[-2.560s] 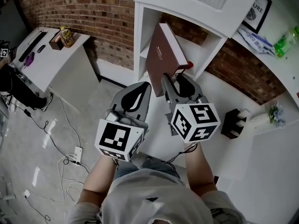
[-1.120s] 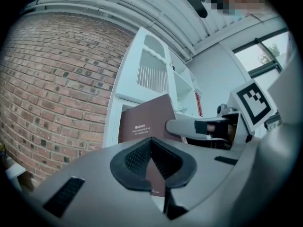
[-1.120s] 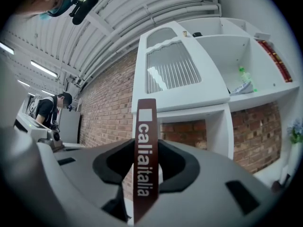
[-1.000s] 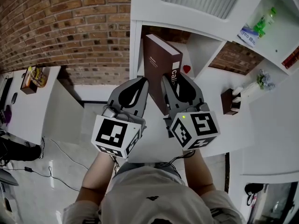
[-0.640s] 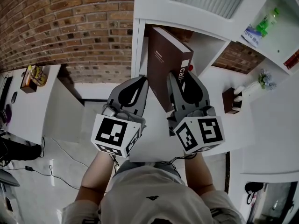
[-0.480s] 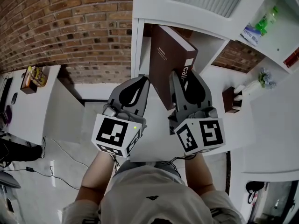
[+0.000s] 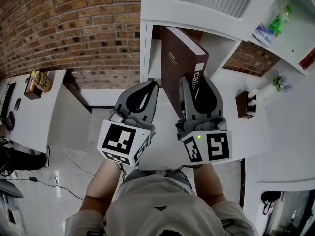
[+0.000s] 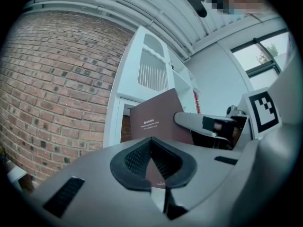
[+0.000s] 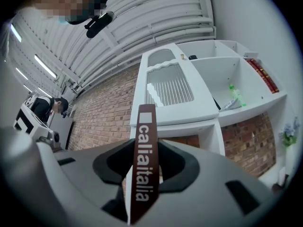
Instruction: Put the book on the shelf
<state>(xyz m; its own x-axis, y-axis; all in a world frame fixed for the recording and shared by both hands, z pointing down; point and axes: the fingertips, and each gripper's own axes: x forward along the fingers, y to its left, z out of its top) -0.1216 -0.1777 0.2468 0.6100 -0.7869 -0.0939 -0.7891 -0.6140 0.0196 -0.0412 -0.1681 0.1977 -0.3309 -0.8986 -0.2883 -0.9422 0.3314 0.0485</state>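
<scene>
Insertion step, in our judgement. The right claw point(image 7: 198, 85) clamps the spine of the brown book point(image 7: 178, 65), which stands upright between its jaws with its far edge at the mouth of a white shelf point(image 7: 219, 45) compartment. The left claw point(image 7: 147, 90), closed on nothing, hangs just left of the book. Next we expect a push farther in, clear of the compartment walls, then release.

The book point(image 7: 179, 65) stands upright between the jaws of the right gripper point(image 7: 198, 82), before the open compartment of the shelf point(image 7: 147, 48) (left gripper point(image 7: 145, 85) just beside, on its left). The brick wall point(image 7: 74, 28) lies left of the shelf, with the desk point(image 7: 29, 107) farther left.
</scene>
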